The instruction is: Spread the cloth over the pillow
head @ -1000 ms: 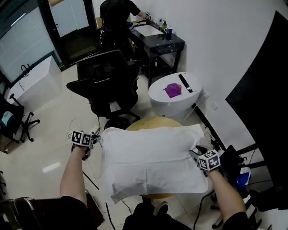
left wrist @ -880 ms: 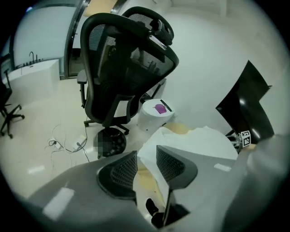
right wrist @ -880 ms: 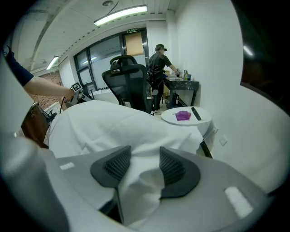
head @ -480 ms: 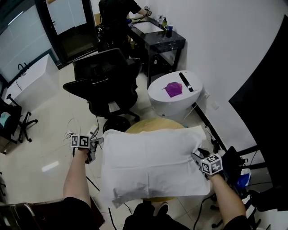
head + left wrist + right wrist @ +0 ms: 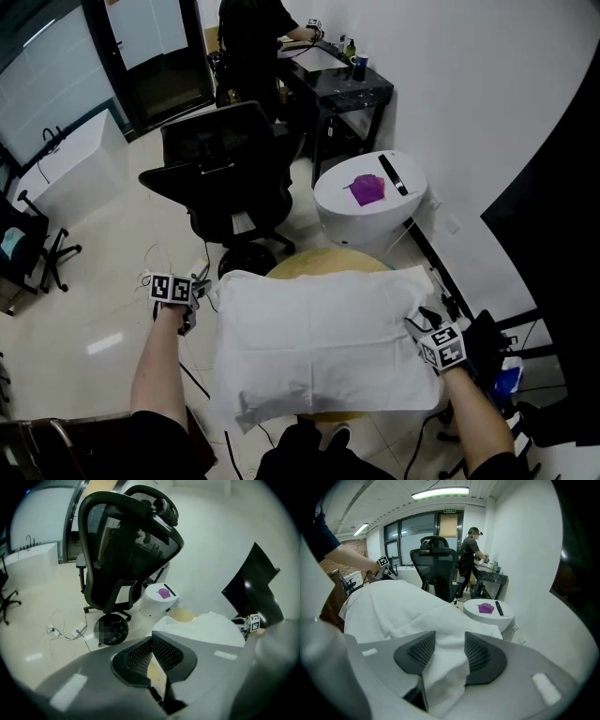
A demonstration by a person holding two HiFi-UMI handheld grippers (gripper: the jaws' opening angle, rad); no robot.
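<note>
A white cloth (image 5: 319, 337) lies draped over the pillow, which shows only as a bulge under it, on a round wooden table (image 5: 319, 260). My left gripper (image 5: 195, 298) hovers just left of the cloth's left edge. In the left gripper view its jaws (image 5: 152, 651) are closing, pads meeting with nothing between them, and the cloth (image 5: 206, 627) lies beyond. My right gripper (image 5: 419, 323) sits at the cloth's right edge. In the right gripper view it (image 5: 446, 653) is shut on a bunched fold of the cloth (image 5: 393, 606).
A black office chair (image 5: 225, 173) stands behind the table. A white round stand (image 5: 408, 202) at the back right carries a purple thing (image 5: 366, 187) and a black bar. A person works at a black desk (image 5: 352, 89). Cables (image 5: 155, 267) lie on the floor at left.
My left gripper has come off the cloth's left corner and now stands slightly apart from it. The right gripper stays at the right edge, and the cloth lies flatter on that side.
</note>
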